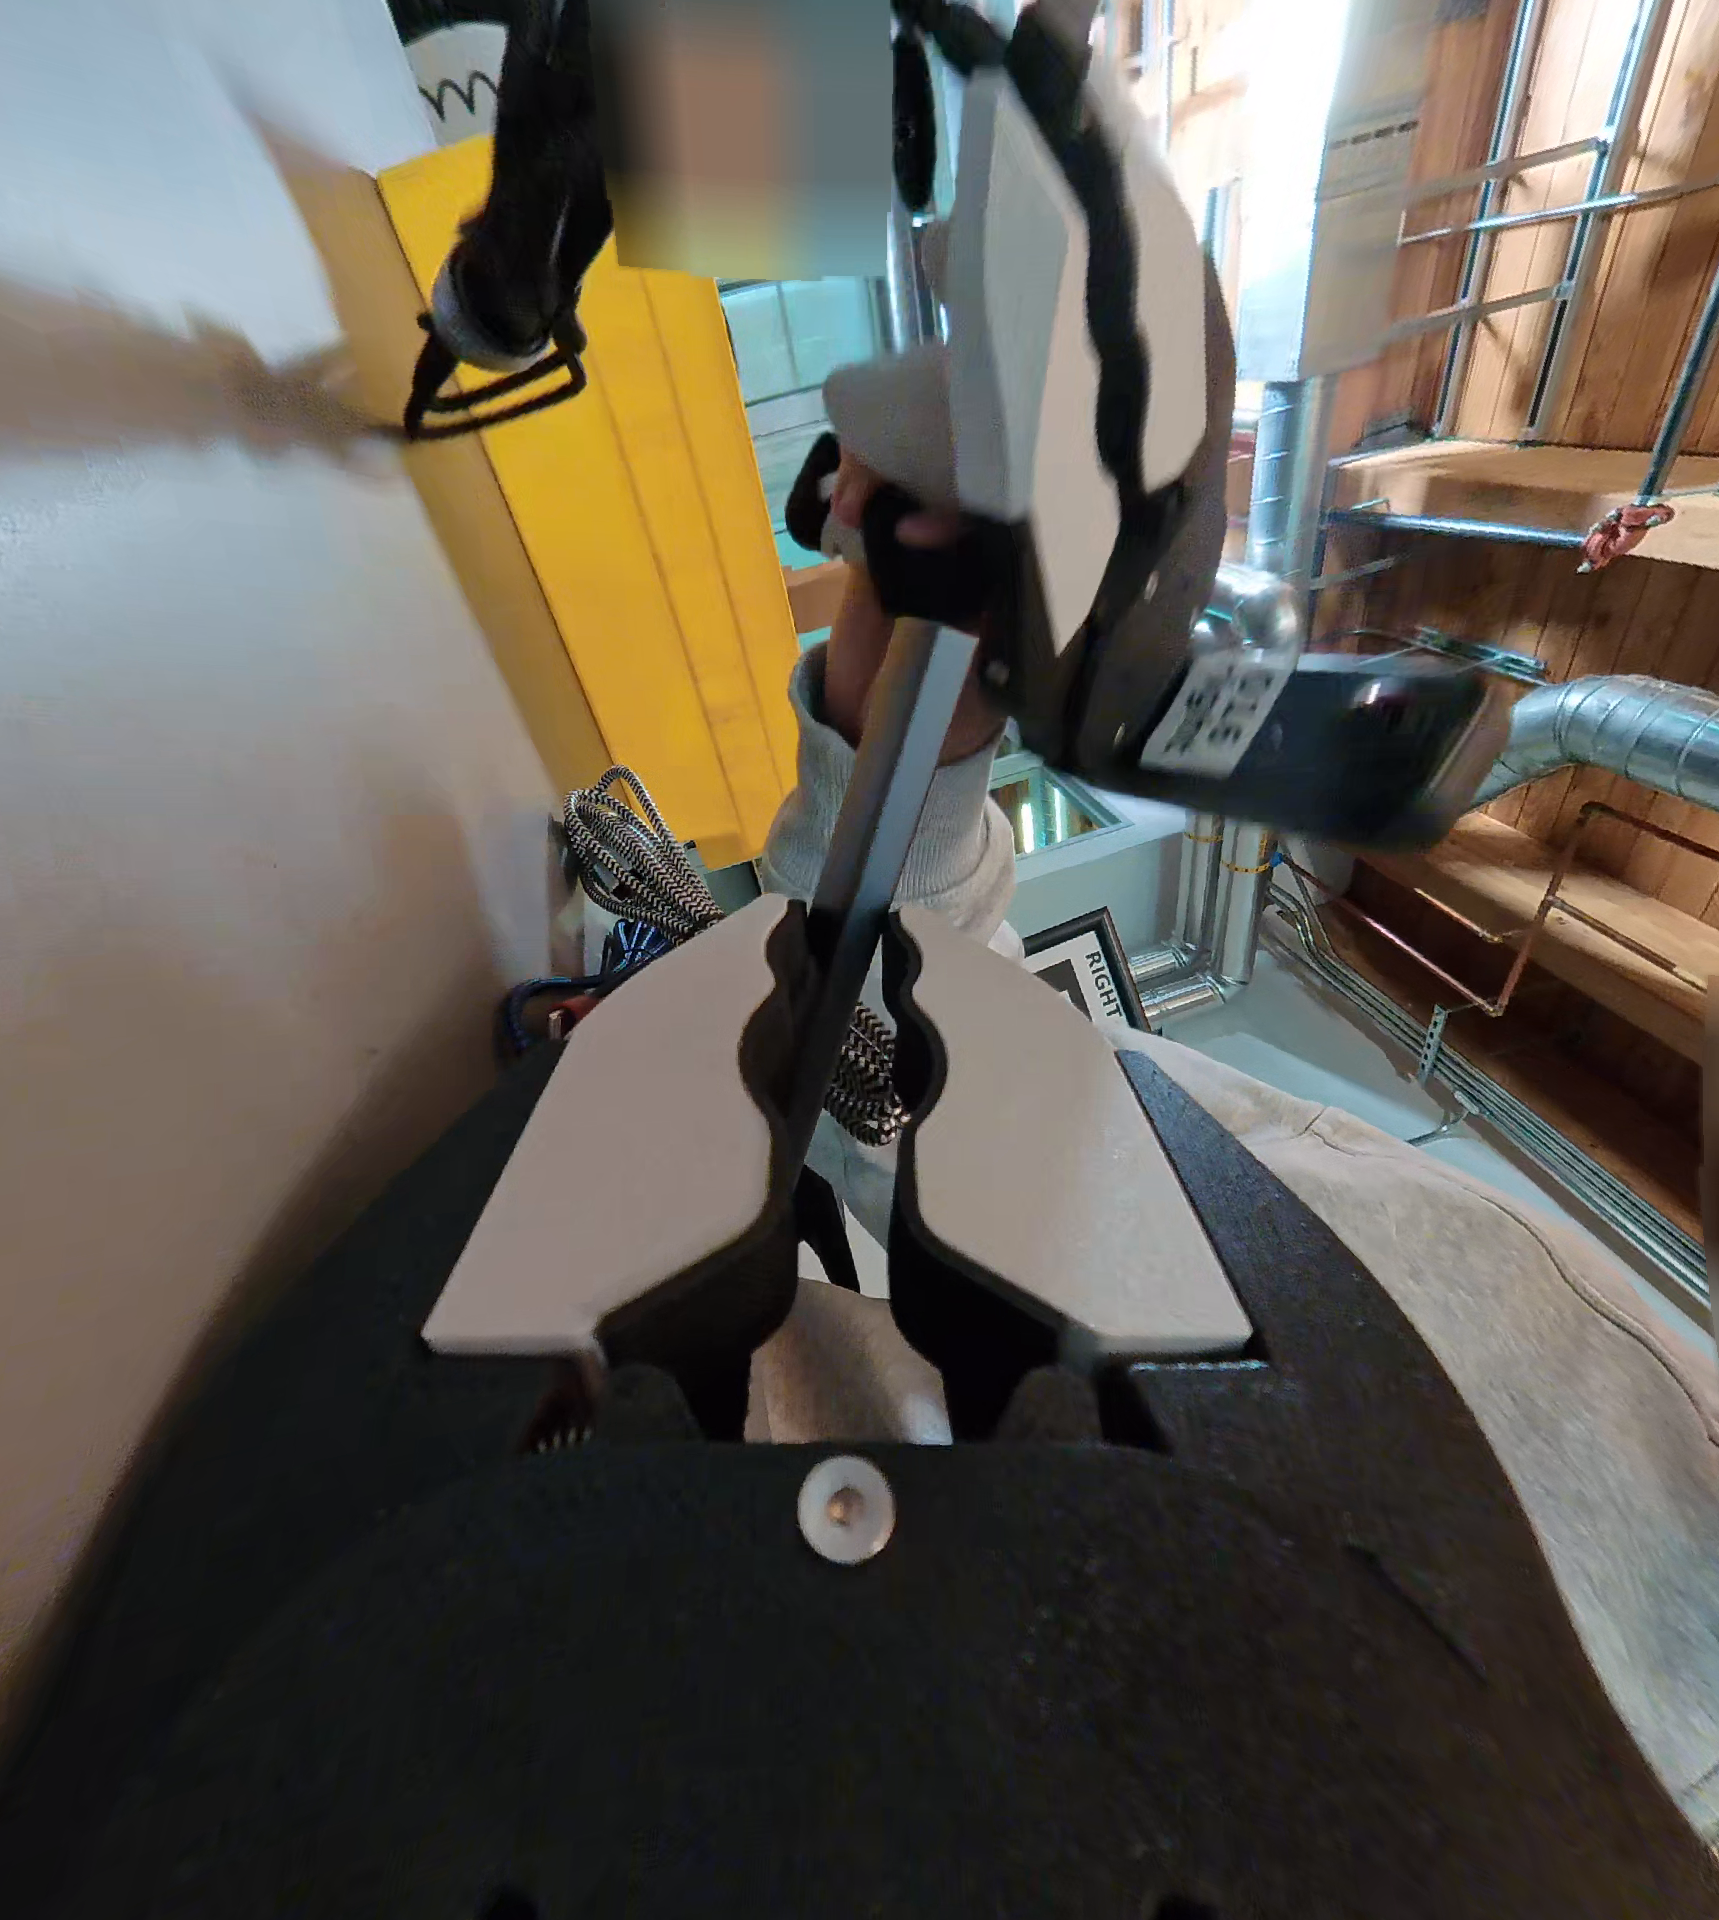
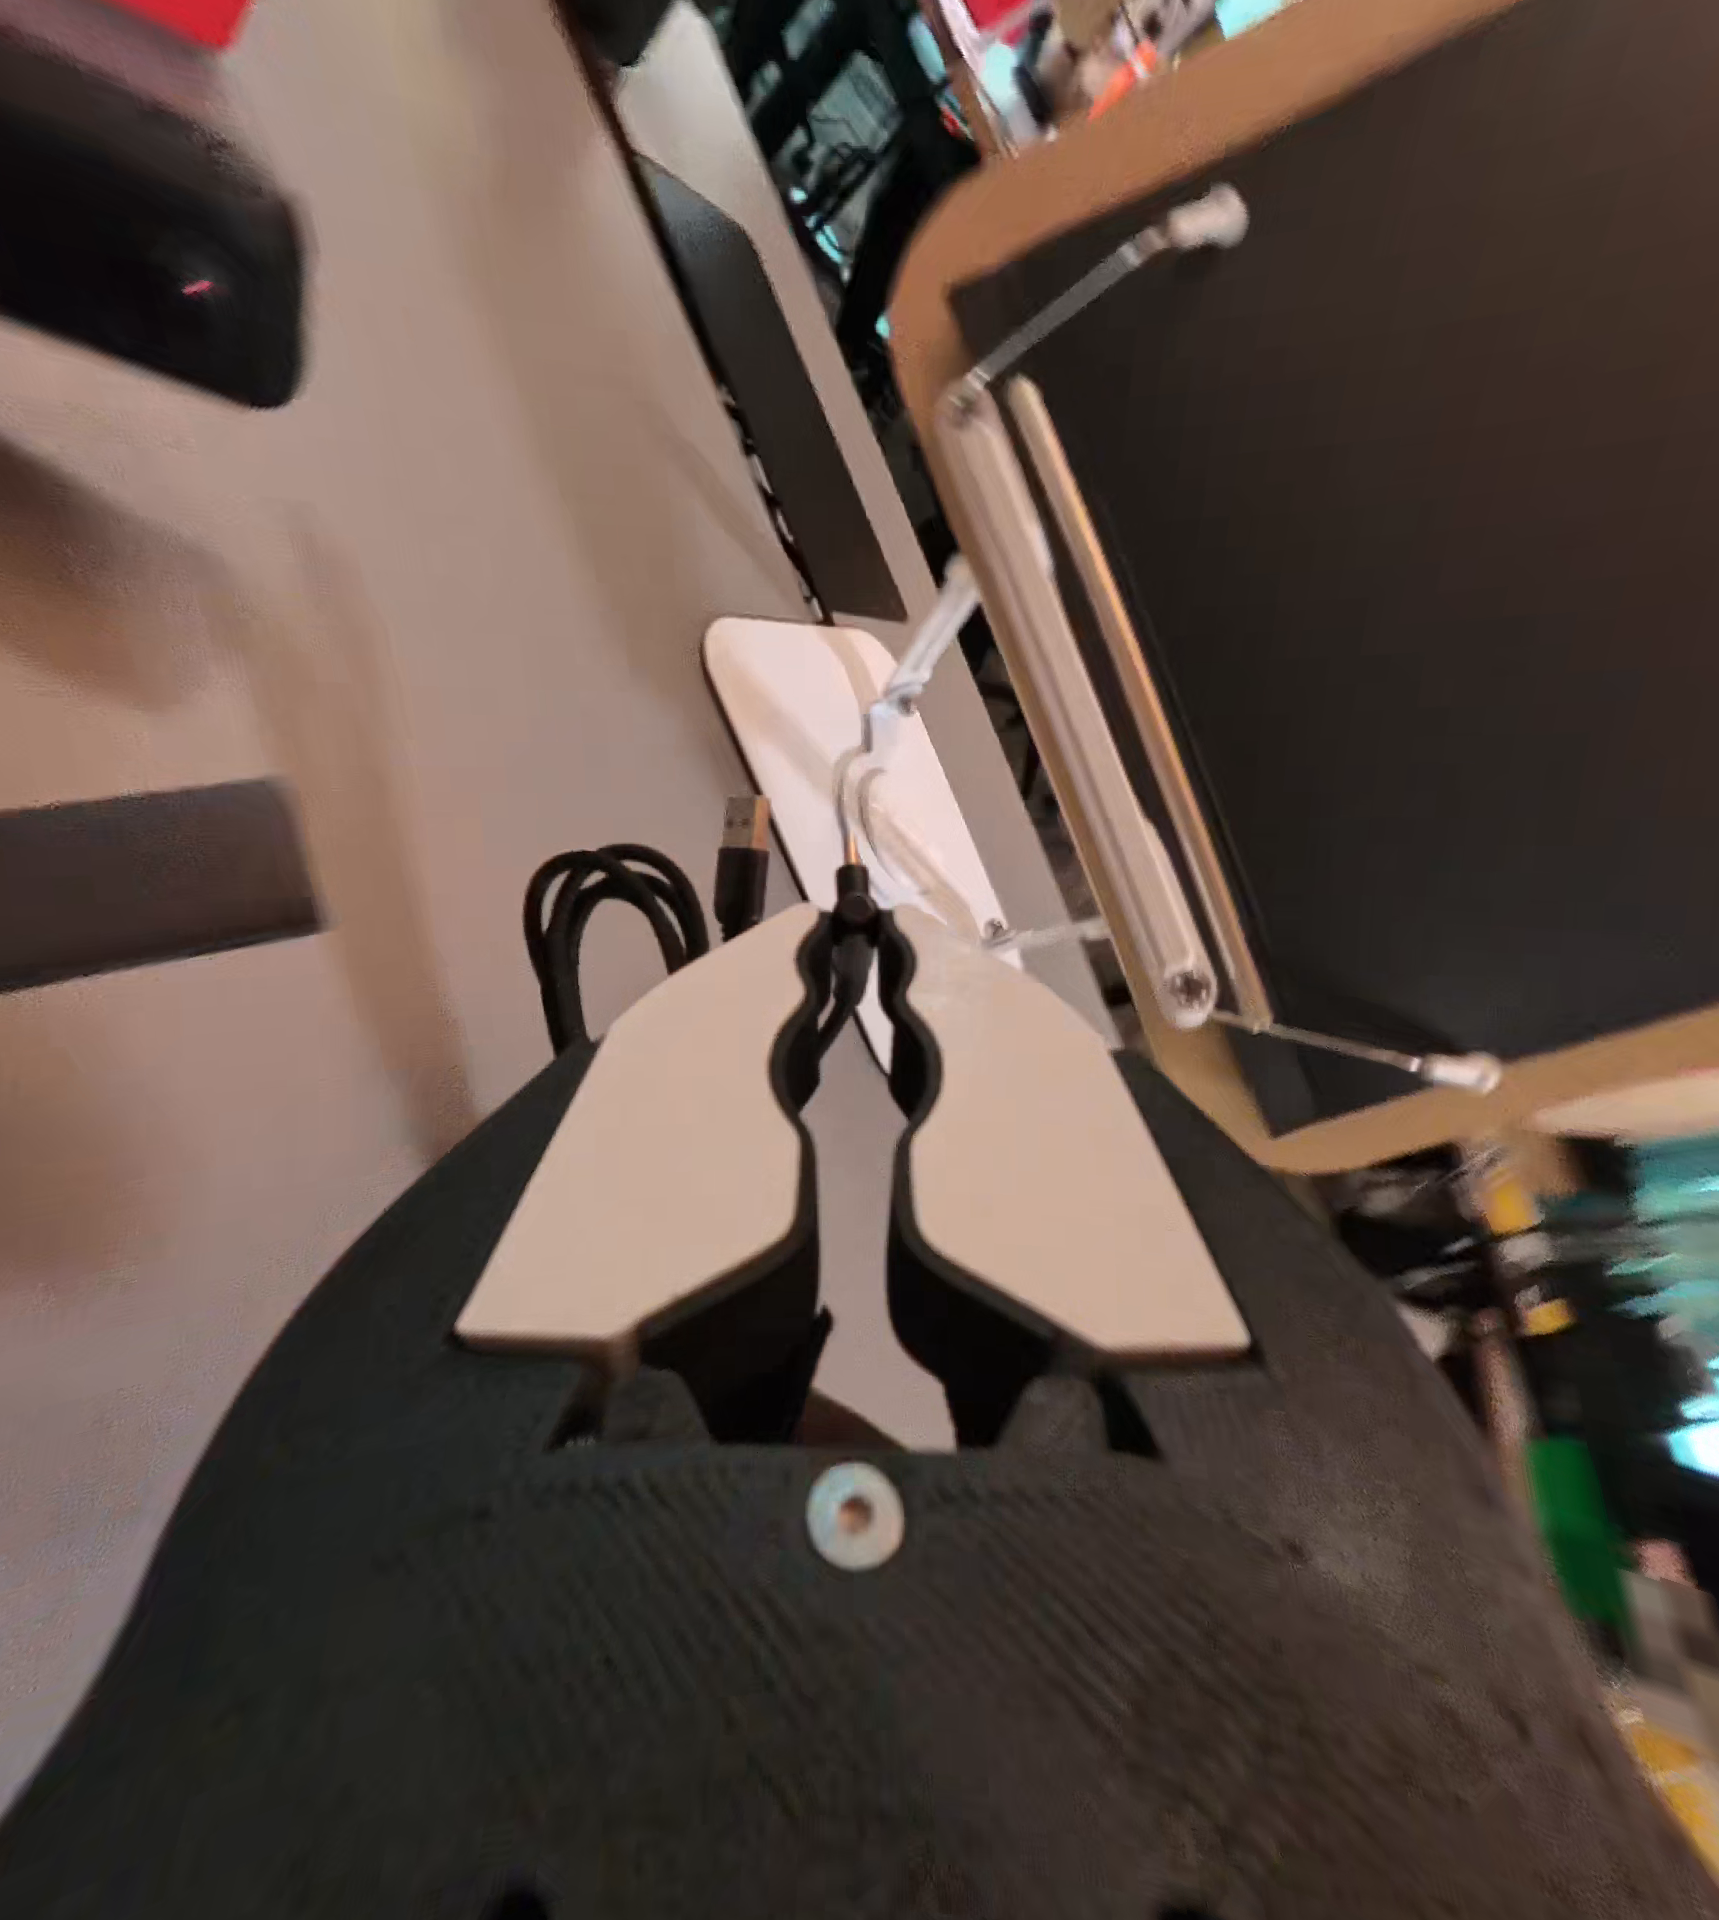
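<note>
A dark board with a wooden rim [image 2: 1457, 623] is seen upper right over the beige worktop [image 2: 398, 623]. A grey flat bar [image 1: 896, 790] is gripped by the left hand-held gripper [image 1: 839, 997], jaws narrow, and is held farther up by a person's hand [image 1: 876, 623]. A thin black plug [image 2: 850, 935] is pinched at the tips of the right hand-held gripper [image 2: 850, 971], beside a coiled black cable [image 2: 616, 935]. No containers are visible.

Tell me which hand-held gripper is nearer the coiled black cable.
Right. The right hand-held gripper sits beside the coiled black cable; the left hand-held gripper holds a grey bar elsewhere.
</note>
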The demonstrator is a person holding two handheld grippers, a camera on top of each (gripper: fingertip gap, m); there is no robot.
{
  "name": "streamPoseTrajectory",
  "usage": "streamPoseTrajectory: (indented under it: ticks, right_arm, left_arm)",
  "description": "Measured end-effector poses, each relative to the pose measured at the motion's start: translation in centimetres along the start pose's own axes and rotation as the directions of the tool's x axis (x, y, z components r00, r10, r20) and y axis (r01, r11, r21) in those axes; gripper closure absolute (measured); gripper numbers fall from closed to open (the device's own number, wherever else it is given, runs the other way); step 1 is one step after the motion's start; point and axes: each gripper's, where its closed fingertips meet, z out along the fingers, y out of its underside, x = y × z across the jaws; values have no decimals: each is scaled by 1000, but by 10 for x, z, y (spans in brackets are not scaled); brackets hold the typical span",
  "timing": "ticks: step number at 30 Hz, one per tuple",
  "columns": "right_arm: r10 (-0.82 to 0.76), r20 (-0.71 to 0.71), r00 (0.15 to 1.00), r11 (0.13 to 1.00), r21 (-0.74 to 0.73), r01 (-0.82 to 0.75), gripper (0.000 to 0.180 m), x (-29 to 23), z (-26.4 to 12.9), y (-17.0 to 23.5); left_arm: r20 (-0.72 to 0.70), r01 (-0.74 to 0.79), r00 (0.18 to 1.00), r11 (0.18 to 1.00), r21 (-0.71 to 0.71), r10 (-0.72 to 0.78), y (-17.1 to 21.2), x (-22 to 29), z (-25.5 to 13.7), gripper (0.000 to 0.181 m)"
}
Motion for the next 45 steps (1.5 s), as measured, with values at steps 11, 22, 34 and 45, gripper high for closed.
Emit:
streamPoseTrajectory:
  ticks: [11,22,34,45]
  right_arm:
    - [165,136,977,973,-182,-139,158,-61,-61,55]
    - [729,-122,673,532,-518,-670,133,-68,-81,123]
    - [865,-162,476,344,-499,-795,107,-53,-19,148]
    - [801,134,584,558,-519,-647,165,-72,12,70]
  left_arm:
    - [-2,-1,1000,1000,2,1,0,0,0,167]
    - [-20,8,1000,1000,16,-8,-2,2,-2,167]
    - [-23,9,1000,1000,16,-9,-2,2,-2,167]
    - [-35,12,999,1000,18,-11,-2,4,-2,165]
